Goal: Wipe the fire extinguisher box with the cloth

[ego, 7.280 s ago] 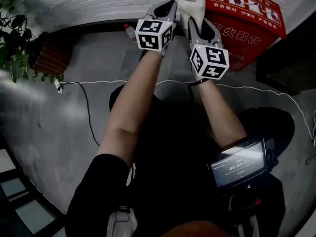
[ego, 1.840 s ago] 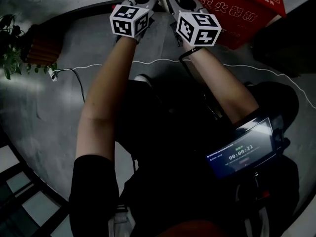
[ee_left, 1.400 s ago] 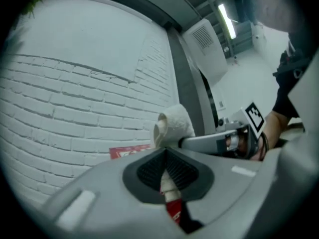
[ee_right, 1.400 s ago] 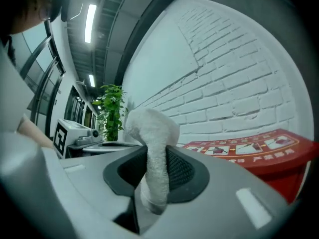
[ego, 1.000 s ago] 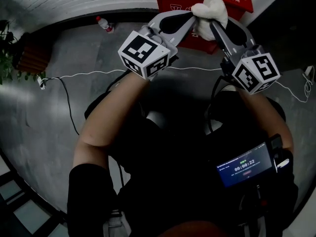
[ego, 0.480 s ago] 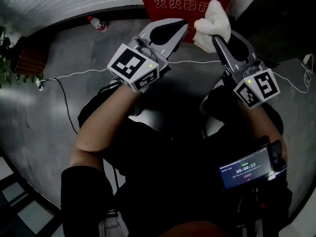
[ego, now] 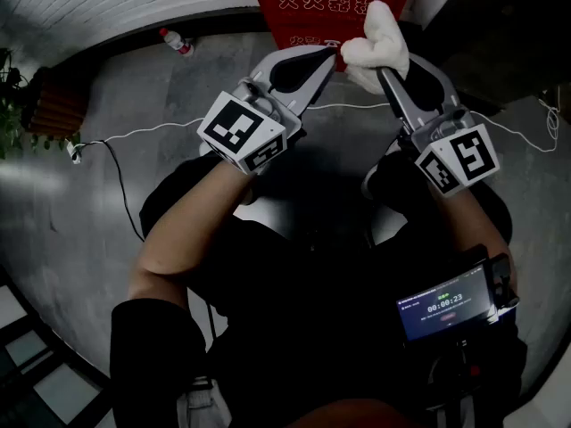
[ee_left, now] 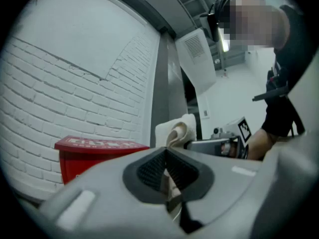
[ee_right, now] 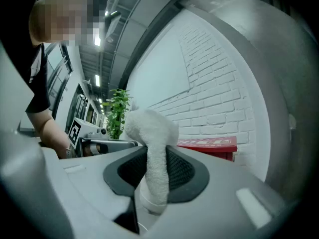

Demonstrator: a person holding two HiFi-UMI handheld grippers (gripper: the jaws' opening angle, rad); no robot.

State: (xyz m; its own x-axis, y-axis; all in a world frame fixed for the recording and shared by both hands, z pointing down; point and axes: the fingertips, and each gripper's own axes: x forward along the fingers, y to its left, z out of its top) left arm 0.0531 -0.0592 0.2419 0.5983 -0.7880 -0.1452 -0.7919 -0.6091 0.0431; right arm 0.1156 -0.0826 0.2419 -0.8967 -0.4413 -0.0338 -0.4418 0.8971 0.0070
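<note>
The red fire extinguisher box (ego: 308, 7) stands against the white brick wall at the top centre of the head view; it also shows as the box (ee_left: 94, 151) and the box (ee_right: 209, 143). A white cloth (ego: 379, 29) is bunched in the air in front of it. My right gripper (ego: 379, 65) is shut on the cloth (ee_right: 149, 128), which runs down between its pads at the right gripper (ee_right: 155, 151). My left gripper (ego: 336, 53) meets the cloth's left edge; in its own view the left gripper (ee_left: 167, 151) pinches a fold of the cloth (ee_left: 174, 128).
A plastic bottle (ego: 177, 41) lies by the wall at the left. A white cable (ego: 152, 130) crosses the grey floor. A potted plant (ego: 13, 96) and a brown planter (ego: 53, 105) stand at the far left. A screen device (ego: 446, 301) hangs at the person's waist.
The box has shifted from the upper right to the top centre of the view. Both grippers keep hold of the cloth; in the last half second they barely shifted.
</note>
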